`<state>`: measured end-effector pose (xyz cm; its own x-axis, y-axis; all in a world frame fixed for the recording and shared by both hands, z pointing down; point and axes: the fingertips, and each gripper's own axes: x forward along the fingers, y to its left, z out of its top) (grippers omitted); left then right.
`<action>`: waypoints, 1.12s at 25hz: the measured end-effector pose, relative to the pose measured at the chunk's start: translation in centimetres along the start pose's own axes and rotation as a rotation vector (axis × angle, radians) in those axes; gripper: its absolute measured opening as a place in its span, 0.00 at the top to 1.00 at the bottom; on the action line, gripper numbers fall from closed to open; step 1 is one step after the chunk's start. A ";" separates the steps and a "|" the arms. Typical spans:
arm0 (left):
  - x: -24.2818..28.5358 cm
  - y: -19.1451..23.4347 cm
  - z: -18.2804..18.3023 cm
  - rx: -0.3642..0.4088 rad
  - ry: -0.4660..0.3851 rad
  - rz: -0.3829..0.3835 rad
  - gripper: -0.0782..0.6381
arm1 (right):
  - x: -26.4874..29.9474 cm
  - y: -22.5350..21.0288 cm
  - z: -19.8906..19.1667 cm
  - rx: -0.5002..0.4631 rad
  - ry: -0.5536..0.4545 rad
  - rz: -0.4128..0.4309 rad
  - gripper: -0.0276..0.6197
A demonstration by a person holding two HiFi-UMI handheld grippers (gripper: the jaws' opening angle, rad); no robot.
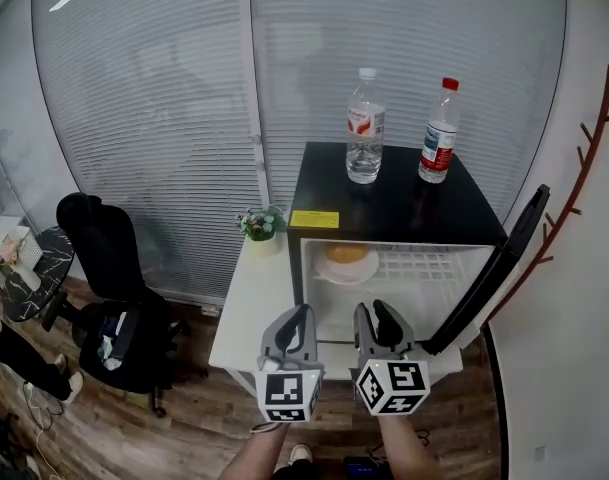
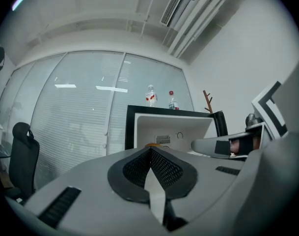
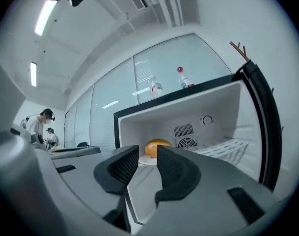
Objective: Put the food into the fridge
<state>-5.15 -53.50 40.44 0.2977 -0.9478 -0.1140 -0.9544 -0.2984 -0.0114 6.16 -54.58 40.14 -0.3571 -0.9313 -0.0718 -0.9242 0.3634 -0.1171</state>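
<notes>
Food (image 1: 346,253), a rounded orange-yellow item that cannot be identified more exactly, is seen lying on a white plate (image 1: 346,271) on the left of the wire shelf inside the open mini fridge (image 1: 384,206). The main part of the task is judged done. What seems left is closing the black door (image 1: 496,266), which is still swung out to the right.

Both grippers are held low, just in front of the fridge opening and clear of it. The left gripper (image 1: 302,316) is clenched, its pads meeting at the tips with nothing between them. The right gripper (image 1: 374,314) is released, a narrow gap showing between its jaws, and through that gap the food (image 3: 158,148) is seen farther back, not grasped.

The door's edge stands near the right gripper on its right side. A white side table (image 1: 246,303) adjoins the fridge's left wall. Two water bottles (image 1: 365,126) stand on the fridge top, well apart from the grippers. Open room is seen between the jaws and the shelf front.
</notes>
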 end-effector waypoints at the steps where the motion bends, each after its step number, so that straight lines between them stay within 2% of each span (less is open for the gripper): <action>1: -0.5 -0.6 0.0 0.001 0.007 0.000 0.85 | -0.7 0.0 0.1 -0.030 -0.006 0.001 0.77; 4: -1.8 -2.6 0.1 0.005 0.022 -0.003 0.85 | -3.0 -0.1 0.7 -0.095 -0.041 0.005 0.81; 8: -3.6 -5.0 0.4 0.020 -0.005 -0.007 0.85 | -6.3 -0.5 1.4 -0.129 -0.092 0.007 0.88; 10: -4.4 -6.3 0.3 0.023 -0.006 -0.013 0.85 | -7.9 -1.0 1.9 -0.136 -0.109 -0.010 0.88; 14: -6.2 -8.6 0.4 0.030 -0.009 -0.027 0.85 | -11.0 -2.1 2.7 -0.080 -0.132 -0.047 0.89; 18: -7.5 -9.7 0.4 0.028 -0.005 -0.023 0.85 | -13.0 -2.2 3.3 -0.124 -0.144 -0.050 0.89; 28: -9.7 -11.8 0.9 0.019 -0.015 -0.043 0.85 | -16.1 -2.0 3.1 -0.156 -0.132 -0.061 0.90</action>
<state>3.21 -40.72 40.75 0.3386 -0.9321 -0.1282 -0.9409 -0.3369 -0.0359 14.19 -40.23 38.45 -0.2888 -0.9363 -0.1998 -0.9569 0.2890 0.0288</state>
